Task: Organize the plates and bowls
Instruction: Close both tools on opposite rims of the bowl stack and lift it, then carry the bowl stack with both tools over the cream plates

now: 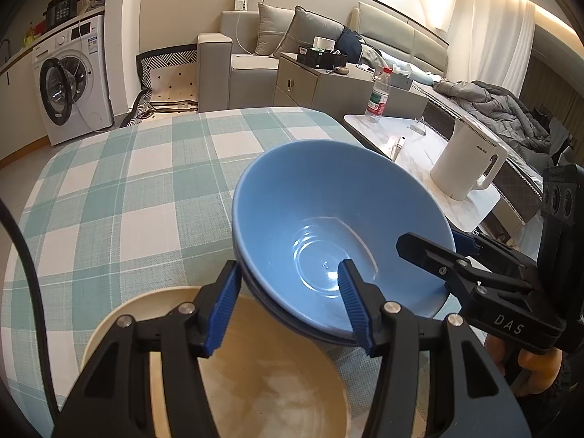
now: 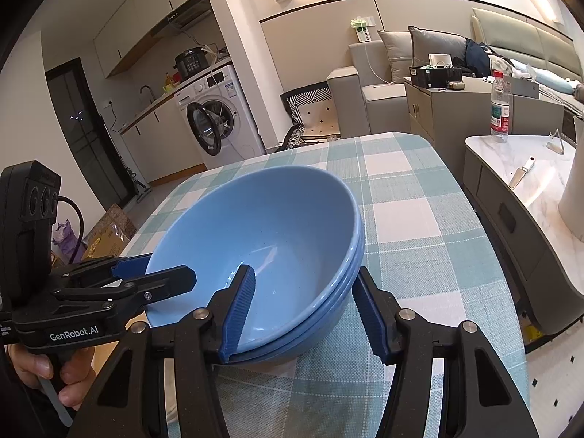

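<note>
stack of blue bowls [image 1: 328, 226] sits on the table with the teal and white checked cloth [image 1: 120, 189], nested one inside another; at least three rims show on its side in the right wrist view [image 2: 343, 281]. stack looks tilted in both views, cannot tell if it is lifted or resting on the cloth.

left gripper [image 1: 292, 306] straddles the near rim of the stack: one blue pad outside the wall, the other inside the top bowl. jaws are part way closed with the bowl wall between them; the pads appear to touch it, so it reads as a grasp on the stack.

right gripper [image 2: 304, 310] does the same on the opposite side: one pad inside the top bowl, one pad outside against the stacked rims. grasping the stack too.

a beige plate [image 1: 226, 372] lies on the cloth just below the left gripper, touching or slightly under the edge of the stack.

a hand [image 2: 47, 372] holds the left gripper's handle in the right wrist view.

off the table: white kettle [image 1: 471, 157] and water bottle [image 1: 379, 95] on a side table, washing machine [image 1: 69, 80] far back.
</note>
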### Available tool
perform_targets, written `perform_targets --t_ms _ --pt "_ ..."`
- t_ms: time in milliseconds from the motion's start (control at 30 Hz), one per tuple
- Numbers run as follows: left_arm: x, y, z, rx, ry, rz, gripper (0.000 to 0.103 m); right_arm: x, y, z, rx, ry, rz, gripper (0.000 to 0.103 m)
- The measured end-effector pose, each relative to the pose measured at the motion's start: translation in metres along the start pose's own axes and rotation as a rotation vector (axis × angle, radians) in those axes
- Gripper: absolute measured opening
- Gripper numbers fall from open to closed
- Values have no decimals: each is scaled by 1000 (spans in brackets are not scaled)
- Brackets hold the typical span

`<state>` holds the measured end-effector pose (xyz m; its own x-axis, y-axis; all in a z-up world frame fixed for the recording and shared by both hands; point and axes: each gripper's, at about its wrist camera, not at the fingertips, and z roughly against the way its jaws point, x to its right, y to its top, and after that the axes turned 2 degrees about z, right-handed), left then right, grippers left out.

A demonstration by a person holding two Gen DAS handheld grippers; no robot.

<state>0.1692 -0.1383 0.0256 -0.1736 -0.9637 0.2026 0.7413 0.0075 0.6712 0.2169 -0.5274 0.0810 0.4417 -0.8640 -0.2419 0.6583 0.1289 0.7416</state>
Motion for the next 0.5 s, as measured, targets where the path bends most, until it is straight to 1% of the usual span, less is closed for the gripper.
perform_targets --t_ms 233,500 --pt "1 0 6 17 1 -4 54 -1 1 4 8 0 5 57" --pt "1 -2 -2 -5 5 -4 54 -1 1 5 7 0 3 57"
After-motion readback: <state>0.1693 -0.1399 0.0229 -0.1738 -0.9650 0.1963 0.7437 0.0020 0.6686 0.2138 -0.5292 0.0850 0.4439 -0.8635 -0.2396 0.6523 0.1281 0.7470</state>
